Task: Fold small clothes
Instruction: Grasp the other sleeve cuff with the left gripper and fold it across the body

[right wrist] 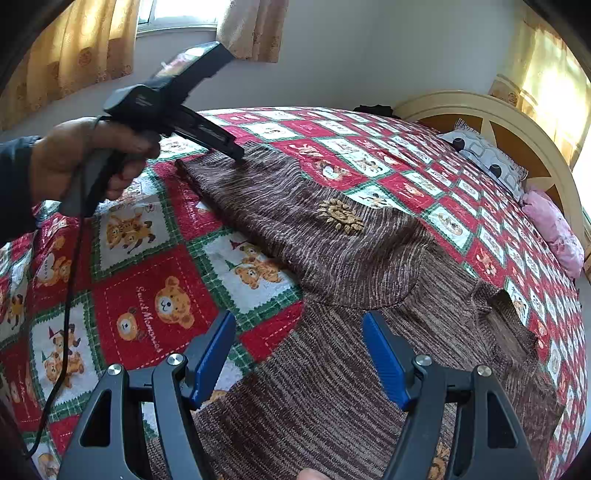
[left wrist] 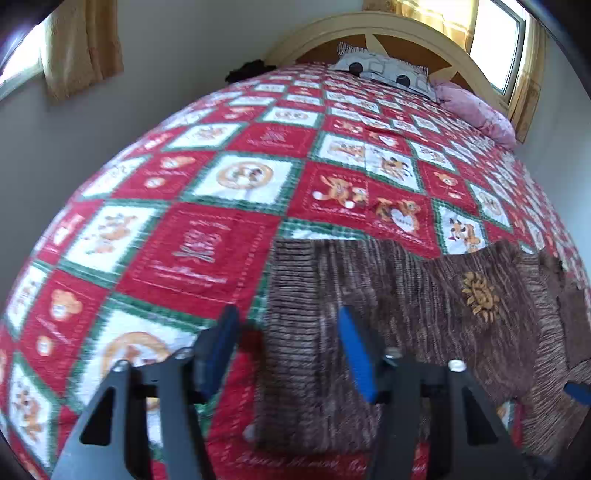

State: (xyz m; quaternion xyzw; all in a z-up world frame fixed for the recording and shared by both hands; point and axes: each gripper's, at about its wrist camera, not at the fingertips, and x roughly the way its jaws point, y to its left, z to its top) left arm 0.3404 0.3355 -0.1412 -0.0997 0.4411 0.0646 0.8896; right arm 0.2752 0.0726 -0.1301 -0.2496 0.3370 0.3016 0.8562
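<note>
A small brown knitted sweater (right wrist: 332,251) with a yellow flower patch (right wrist: 341,216) lies spread on the bed. In the left wrist view the sweater (left wrist: 406,295) has its ribbed hem nearest. My left gripper (left wrist: 286,332) is open, its jaws astride the hem's left edge, just above it. It also shows in the right wrist view (right wrist: 236,157), tips down at the far hem corner. My right gripper (right wrist: 299,343) is open and empty above the near sleeve (right wrist: 332,406).
A red, white and green teddy-bear quilt (right wrist: 155,302) covers the bed. A patterned pillow (right wrist: 487,158) and a pink pillow (right wrist: 554,225) lie by the cream headboard (right wrist: 480,107). Curtained windows (right wrist: 177,11) sit on the walls. A black cable (right wrist: 68,295) hangs from the left gripper.
</note>
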